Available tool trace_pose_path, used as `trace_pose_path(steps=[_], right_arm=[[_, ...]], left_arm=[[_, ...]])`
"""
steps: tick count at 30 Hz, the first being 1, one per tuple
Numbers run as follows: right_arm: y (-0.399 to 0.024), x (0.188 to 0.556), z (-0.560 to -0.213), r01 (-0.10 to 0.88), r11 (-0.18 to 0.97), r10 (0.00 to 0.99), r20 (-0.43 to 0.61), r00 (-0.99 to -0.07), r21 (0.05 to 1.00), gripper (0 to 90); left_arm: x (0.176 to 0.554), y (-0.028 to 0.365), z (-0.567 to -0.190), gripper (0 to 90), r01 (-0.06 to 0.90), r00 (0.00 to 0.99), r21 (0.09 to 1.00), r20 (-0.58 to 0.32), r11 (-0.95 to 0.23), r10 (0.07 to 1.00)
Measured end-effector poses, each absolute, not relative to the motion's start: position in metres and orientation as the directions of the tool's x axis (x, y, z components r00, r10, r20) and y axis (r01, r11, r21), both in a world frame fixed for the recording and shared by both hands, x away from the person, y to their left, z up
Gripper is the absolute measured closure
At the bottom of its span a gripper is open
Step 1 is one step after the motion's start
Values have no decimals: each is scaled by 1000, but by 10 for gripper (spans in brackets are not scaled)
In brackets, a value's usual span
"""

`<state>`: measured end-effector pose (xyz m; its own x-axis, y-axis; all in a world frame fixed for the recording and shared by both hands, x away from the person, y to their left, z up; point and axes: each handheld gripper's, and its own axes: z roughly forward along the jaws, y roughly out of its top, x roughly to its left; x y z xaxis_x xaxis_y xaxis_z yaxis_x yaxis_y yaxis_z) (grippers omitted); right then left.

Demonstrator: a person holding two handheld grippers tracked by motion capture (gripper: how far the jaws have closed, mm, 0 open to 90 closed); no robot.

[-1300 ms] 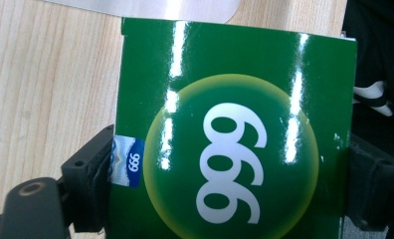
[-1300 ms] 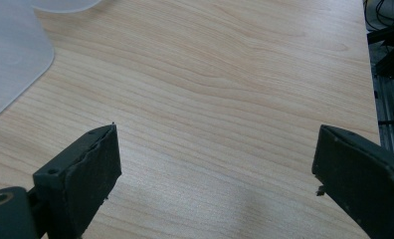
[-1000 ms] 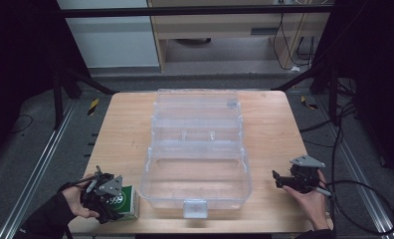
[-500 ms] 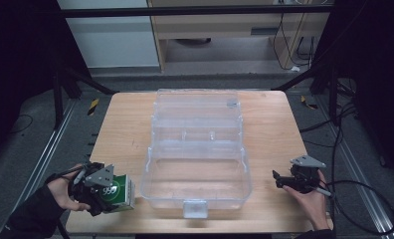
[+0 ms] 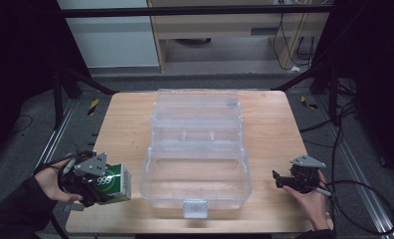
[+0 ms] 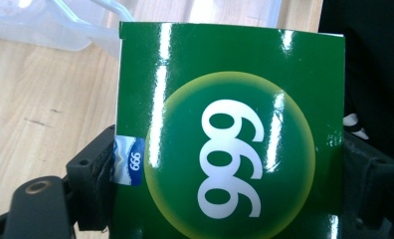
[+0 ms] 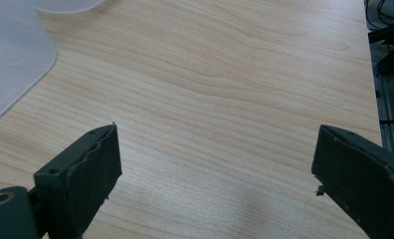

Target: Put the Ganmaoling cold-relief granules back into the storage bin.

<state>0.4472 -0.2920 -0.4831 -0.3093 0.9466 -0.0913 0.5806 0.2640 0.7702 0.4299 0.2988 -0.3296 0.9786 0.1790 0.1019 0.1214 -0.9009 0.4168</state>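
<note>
I've got the green box [image 6: 230, 144] up close in my left gripper view, and its big white "999" sits inside a yellow-ringed circle, reading upside down from here. On its side edge a small blue patch [image 6: 130, 162] carries the same "999" in tiny white figures. From the high view the box [image 5: 113, 181] shows "999" too

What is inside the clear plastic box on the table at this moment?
The clear plastic box stands open and its front compartment looks empty; wood shows through the bottom. The rear tray sections also look empty, though glare blurs them. The green carton is outside it, held in the left gripper.
</note>
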Motion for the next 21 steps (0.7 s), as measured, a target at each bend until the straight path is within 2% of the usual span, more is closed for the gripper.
trace_pose_path(steps=[21], right_arm=[[-292,447,-484,583,262,946,-87,-311,769,58]], left_arm=[[441,276,-307,151,107,979,446,107,-889,171]])
